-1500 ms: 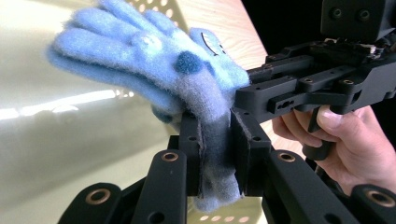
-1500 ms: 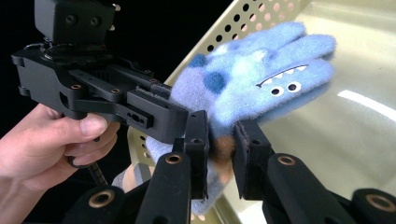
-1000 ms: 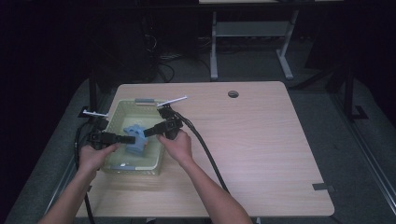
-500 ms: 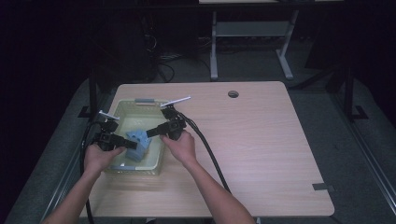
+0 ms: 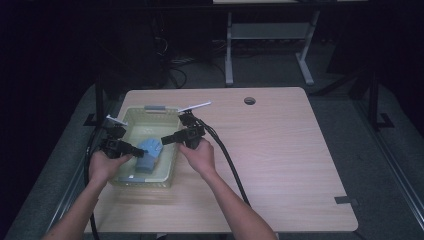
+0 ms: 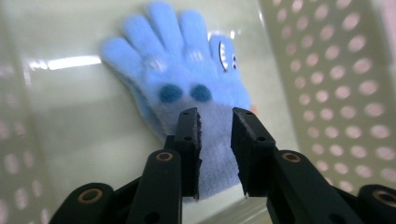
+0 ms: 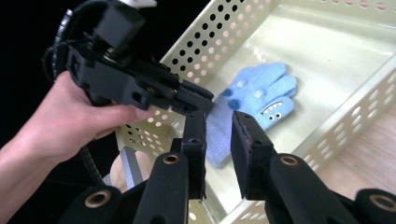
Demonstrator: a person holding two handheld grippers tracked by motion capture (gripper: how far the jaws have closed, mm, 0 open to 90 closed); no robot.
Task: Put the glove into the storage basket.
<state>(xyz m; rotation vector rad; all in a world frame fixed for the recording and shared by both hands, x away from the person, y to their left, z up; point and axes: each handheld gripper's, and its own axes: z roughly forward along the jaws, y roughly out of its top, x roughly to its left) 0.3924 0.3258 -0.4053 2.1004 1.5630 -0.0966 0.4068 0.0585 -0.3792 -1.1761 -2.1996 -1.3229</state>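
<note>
Two tools are working over a pale green perforated basket (image 5: 170,167) sitting at 9 o'clock on the wooden surface (image 5: 280,150). One blue glove (image 6: 187,88) is lying flat on the basket floor. Left tool (image 6: 215,126) is hovering over the glove's cuff, jaws slightly parted, gripping nothing. Right tool (image 7: 218,133) is hanging above the basket's rim, jaws parted a little, holding nothing.

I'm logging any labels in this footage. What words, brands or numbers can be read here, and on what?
None can be read.
The blue glove in the pale perforated basket bears a stitched monster face with teeth, no lettering.
The left gripper and right gripper show no legible markings.
</note>
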